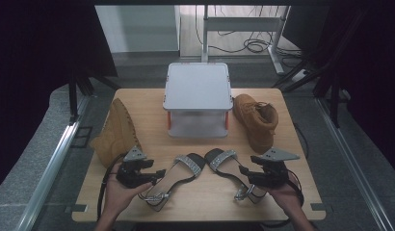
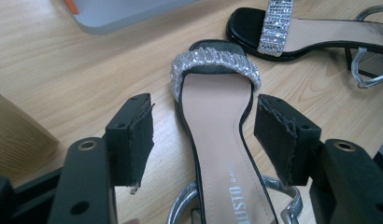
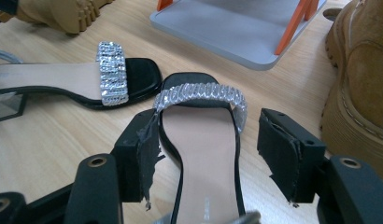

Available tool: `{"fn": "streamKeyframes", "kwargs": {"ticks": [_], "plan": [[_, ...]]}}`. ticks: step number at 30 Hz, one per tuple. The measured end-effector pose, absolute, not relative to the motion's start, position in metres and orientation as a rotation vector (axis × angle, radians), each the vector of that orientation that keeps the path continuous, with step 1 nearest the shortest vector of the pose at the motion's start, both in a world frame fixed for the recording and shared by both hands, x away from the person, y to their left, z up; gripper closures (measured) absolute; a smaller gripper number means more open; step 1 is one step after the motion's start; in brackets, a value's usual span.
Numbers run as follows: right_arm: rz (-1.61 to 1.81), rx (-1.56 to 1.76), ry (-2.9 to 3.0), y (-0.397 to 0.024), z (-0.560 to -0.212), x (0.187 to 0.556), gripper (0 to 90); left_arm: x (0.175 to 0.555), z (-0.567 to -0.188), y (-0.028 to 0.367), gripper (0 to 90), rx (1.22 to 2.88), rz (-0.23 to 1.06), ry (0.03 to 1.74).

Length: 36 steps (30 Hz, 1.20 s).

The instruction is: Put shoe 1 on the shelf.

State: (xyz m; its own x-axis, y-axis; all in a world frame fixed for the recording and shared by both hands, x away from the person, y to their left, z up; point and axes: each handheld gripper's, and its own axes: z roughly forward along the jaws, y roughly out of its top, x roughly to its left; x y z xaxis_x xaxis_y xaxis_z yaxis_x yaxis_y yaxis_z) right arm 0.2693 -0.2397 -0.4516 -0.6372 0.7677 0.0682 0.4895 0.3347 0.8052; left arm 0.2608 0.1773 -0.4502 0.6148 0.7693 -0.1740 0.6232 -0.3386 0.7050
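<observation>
Two black sandals with glittering silver toe straps lie side by side at the front of the wooden table (image 1: 147,103). My left gripper (image 1: 156,173) hovers over the left sandal (image 1: 181,171). In the left gripper view this sandal (image 2: 217,140) runs between the left gripper's (image 2: 206,121) open jaws, and the pads stand clear of it. My right gripper (image 1: 243,171) sits over the heel end of the right sandal (image 1: 223,161). In the right gripper view that sandal (image 3: 203,140) lies between the right gripper's (image 3: 210,135) spread jaws, not pinched.
A grey two-level shelf (image 1: 198,86) with orange posts stands at the middle back. A tan boot (image 1: 116,132) lies on its side at the left. Another tan boot (image 1: 256,120) stands at the right, close to my right gripper. The table's front edge is near both hands.
</observation>
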Motion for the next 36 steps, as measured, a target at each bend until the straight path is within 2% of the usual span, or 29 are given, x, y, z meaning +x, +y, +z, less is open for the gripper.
{"fn": "streamKeyframes", "kwargs": {"ticks": [23,31,36], "plan": [[1.2,1.152,2.227,-0.246,-0.464,0.265,37.4,0.276,-0.491,0.127,34.1,2.402,0.149,1.135],[1.18,1.168,2.236,-0.248,-0.468,0.266,37.3,0.281,-0.501,0.12,35.6,2.448,0.115,1.158],[1.119,1.161,2.313,-0.241,-0.466,0.277,33.9,0.282,-0.503,0.117,36.7,2.453,0.11,1.177]]}}
